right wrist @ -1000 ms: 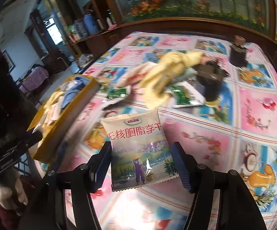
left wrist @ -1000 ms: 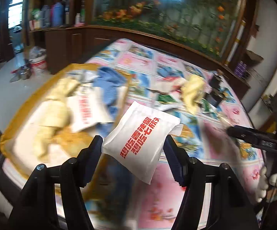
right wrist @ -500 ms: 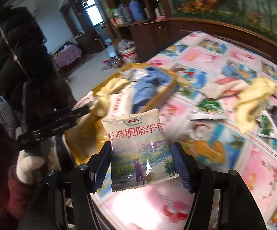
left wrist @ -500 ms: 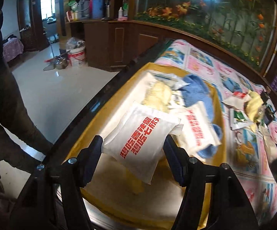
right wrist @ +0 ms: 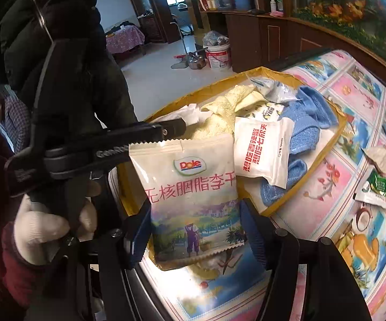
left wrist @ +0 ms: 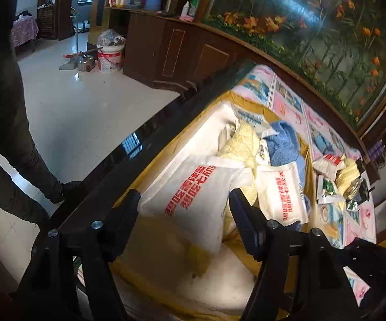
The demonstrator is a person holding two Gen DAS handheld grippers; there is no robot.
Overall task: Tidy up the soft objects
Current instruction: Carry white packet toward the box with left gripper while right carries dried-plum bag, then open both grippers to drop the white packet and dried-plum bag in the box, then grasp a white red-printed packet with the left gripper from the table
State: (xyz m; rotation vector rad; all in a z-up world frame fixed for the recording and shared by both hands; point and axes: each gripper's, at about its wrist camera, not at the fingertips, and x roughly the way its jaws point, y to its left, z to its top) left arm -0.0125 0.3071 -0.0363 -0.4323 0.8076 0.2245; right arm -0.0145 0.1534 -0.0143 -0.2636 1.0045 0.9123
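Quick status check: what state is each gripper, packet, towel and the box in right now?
Left gripper: shut on white packet, over the box.
Right gripper: shut on Dole packet, upright.
Box: open, partly filled.
Second white packet: lying in box.
Blue towel: crumpled in box.

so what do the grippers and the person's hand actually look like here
Both are black two-finger grippers: the left gripper has angular black plastic arms with silver screw heads, and the right gripper adds ribbed blue pads inside its fingers. Seen from the right wrist view, the left tool is a long black bar with faint embossed lettering. The hand on its handle wears a white knit glove below a dark red sleeve.
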